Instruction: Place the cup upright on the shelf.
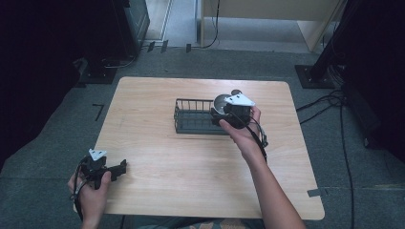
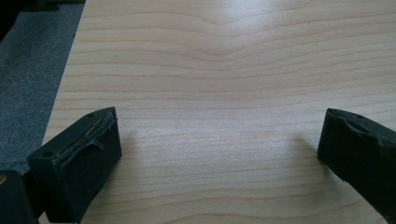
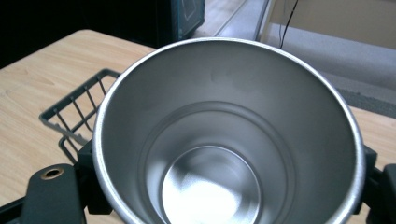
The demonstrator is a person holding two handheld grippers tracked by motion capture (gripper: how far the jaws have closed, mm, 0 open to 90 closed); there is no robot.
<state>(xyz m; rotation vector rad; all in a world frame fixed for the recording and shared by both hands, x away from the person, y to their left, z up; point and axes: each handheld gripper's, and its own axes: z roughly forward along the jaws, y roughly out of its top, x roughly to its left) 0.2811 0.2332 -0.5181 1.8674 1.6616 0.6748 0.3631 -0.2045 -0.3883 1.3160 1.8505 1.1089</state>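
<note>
A shiny steel cup (image 1: 220, 101) hangs at the right end of a black wire basket (image 1: 191, 101) in the middle of the table. My right gripper (image 1: 218, 116) is shut on the cup, one jaw on each side of its wall. In the right gripper view the cup (image 3: 224, 116) is empty, its mouth faces the camera, and the basket (image 3: 74, 109) lies behind it to the left, with the right gripper (image 3: 229, 186) clamped around it. My left gripper (image 1: 120, 168) rests at the table's front left corner, open. Its jaws stand wide apart over bare wood in the left gripper view (image 2: 219, 133).
The wooden table (image 1: 191, 162) has bare wood in front of the basket and on both sides. Cables (image 1: 329, 102) trail over the grey floor at the right. Dark equipment (image 1: 119, 28) and a stand base (image 1: 313, 76) sit beyond the far edge.
</note>
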